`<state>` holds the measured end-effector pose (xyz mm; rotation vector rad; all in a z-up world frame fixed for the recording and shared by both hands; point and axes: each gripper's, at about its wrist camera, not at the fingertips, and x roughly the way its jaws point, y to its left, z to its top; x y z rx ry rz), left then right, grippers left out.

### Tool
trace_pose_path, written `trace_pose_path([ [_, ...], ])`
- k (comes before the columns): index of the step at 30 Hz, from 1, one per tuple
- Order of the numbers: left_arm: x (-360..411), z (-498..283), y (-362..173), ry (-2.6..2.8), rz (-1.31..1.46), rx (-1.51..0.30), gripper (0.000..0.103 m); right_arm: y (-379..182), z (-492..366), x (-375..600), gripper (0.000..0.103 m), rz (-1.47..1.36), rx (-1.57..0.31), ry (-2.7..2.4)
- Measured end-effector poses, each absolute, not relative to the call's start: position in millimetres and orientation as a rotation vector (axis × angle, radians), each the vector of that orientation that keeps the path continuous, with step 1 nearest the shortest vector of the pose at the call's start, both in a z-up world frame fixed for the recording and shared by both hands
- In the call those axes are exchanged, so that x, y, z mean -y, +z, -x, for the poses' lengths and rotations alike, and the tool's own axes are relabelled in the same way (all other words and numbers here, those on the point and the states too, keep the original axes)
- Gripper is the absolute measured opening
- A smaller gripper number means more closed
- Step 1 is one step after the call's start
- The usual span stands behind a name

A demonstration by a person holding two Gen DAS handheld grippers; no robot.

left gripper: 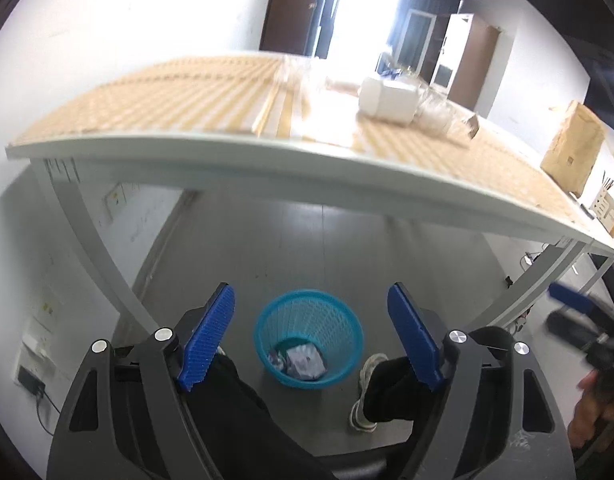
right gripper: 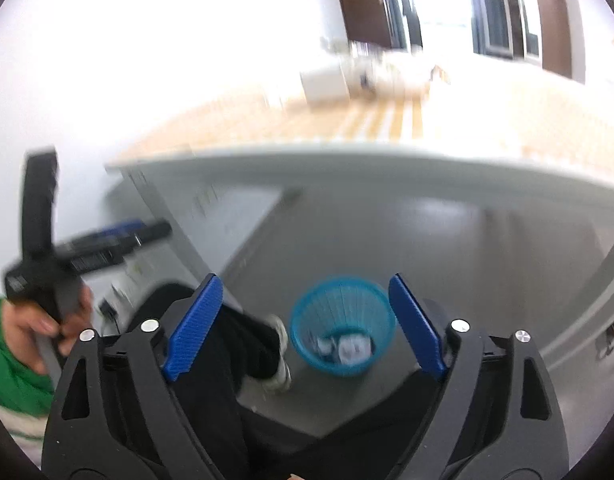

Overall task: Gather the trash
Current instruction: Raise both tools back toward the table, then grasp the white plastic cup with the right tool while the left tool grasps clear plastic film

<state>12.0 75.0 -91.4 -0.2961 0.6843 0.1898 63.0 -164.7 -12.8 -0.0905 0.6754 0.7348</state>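
A blue mesh waste basket [left gripper: 309,336] stands on the grey floor below the table, with crumpled pale trash [left gripper: 305,362] inside. It also shows in the right wrist view [right gripper: 343,326], blurred. My left gripper [left gripper: 311,300] is open and empty, high above the basket. My right gripper [right gripper: 303,284] is open and empty, also above the basket. A white plastic jar [left gripper: 389,98] lies on its side on the table [left gripper: 211,148], beside clear crumpled plastic [left gripper: 437,114]. The right gripper shows at the right edge of the left wrist view [left gripper: 567,300].
A brown paper bag [left gripper: 573,148] stands at the table's far right. The person's legs and white shoe [left gripper: 369,368] are beside the basket. White table legs [left gripper: 91,248] run down at left. Wall sockets and cables sit low on the left wall [left gripper: 31,376].
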Motion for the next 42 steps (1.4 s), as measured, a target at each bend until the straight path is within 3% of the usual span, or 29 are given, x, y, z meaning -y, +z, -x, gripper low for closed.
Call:
trace_pose_path([
  [12, -97, -28, -37, 0.162, 0.316, -0.586, 0.085, 43, -104, 144, 0.082, 0.077, -0.563, 0.767],
  [24, -127, -100, -16, 0.183, 0.293, -0.595, 0.085, 61, -180, 91, 0.08, 0.084, -0.59, 0.829],
  [27, -135, -121, -13, 0.172, 0.32, -0.611, 0.085, 62, -204, 78, 0.07, 0.12, -0.62, 0.826],
  [33, -151, -166, -7, 0.162, 0.34, -0.64, 0.085, 60, -245, 47, 0.069, 0.182, -0.669, 0.834],
  [36, -153, -194, -7, 0.16, 0.323, -0.678, 0.084, 57, -263, 33, 0.057, 0.201, -0.689, 0.811],
  [41, -153, -237, -11, 0.192, 0.252, -0.742, 0.084, 53, -282, 18, 0.047, 0.189, -0.729, 0.857],
  [42, -154, -245, -13, 0.201, 0.242, -0.76, 0.084, 52, -284, 17, 0.04, 0.181, -0.736, 0.856],
])
